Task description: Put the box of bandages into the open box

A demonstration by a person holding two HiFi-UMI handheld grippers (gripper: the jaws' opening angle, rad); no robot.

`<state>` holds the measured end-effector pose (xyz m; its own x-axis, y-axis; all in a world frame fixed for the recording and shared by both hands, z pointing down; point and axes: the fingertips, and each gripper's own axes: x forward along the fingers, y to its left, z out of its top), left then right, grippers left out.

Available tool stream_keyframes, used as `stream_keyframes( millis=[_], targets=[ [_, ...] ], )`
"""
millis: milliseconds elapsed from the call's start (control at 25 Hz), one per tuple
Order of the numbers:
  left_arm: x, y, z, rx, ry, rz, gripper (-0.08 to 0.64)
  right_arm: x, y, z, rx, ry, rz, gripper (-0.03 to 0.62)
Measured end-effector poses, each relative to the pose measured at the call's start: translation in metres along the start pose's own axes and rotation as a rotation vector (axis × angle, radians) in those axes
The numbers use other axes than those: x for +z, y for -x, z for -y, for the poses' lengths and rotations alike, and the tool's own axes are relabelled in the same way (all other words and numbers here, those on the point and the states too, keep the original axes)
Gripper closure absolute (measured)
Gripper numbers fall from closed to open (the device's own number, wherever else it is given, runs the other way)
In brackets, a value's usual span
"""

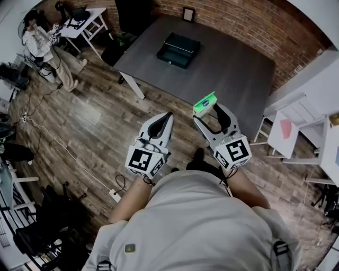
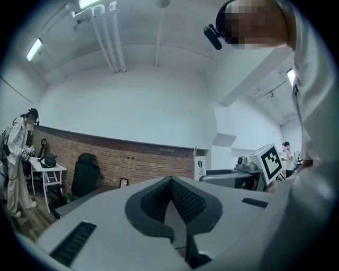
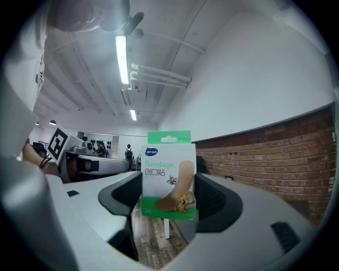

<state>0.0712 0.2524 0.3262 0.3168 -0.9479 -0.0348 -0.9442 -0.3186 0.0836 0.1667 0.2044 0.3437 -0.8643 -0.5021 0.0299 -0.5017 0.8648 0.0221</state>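
Presently, in the head view, the step in hand is the carry: the person stands on the wooden floor short of the bench (image 1: pixel 228 63), with the right hand-held gripper (image 1: pixel 209 111) pointing level toward it and clamped on the green bandage box (image 1: pixel 205 104), which is in the air above the floor near the bench's near edge. The open box (image 1: pixel 178 50) sits well apart from it, toward the far side of the bench, lid up and apparently empty. The left hand-held gripper (image 1: pixel 167 117) is alongside, jaws together, carrying nothing. Count from this view: one bandage box, one open box, one bench, two hand-held grippers, one small frame (image 1: pixel 188 14) at the back edge of the bench. In the left gripper view, the left hand-held gripper (image 2: pixel 171 182) shows its jaws meeting at the tips with nothing between them. In the right gripper view, the right hand-held gripper (image 3: pixel 168 186) has its jaws spread wide, pads bearing on both side edges of the bandage box (image 3: pixel 168 169), which stands upright with its printed face to the camera. In my judgement the next move calls for a step forward and a long reach across the bench to bring the bandage box over the open box, lowering it inside before the jaws let go; released early, it would land on the bench or the floor.
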Motion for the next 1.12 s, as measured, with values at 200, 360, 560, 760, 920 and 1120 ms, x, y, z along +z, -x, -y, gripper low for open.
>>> stream_keyframes(
  millis=[200, 360, 560, 760, 920, 1120],
  targets=[
    [-0.003, -0.047, -0.004, 0.023, 0.000, -0.005, 0.545, -0.004, -0.014, 0.046, 0.024, -0.013, 0.002, 0.290],
    [-0.003, -0.083, -0.005, 0.041, -0.001, -0.007, 0.545, -0.006, -0.026, 0.079, 0.063, -0.026, 0.002, 0.290],
    [-0.005, -0.115, -0.004, 0.076, -0.014, -0.010, 0.545, -0.008, -0.037, 0.108, 0.122, -0.050, -0.005, 0.290],
    [-0.011, -0.132, -0.016, 0.118, -0.009, -0.023, 0.545, -0.010, -0.054, 0.124, 0.167, -0.064, -0.008, 0.290],
    [-0.018, -0.141, -0.037, 0.124, 0.006, -0.031, 0.545, -0.015, -0.077, 0.132, 0.163, -0.080, -0.021, 0.290],
    [-0.018, -0.153, -0.069, 0.101, 0.016, -0.036, 0.545, -0.015, -0.109, 0.129, 0.159, -0.075, -0.034, 0.290]
  ],
)
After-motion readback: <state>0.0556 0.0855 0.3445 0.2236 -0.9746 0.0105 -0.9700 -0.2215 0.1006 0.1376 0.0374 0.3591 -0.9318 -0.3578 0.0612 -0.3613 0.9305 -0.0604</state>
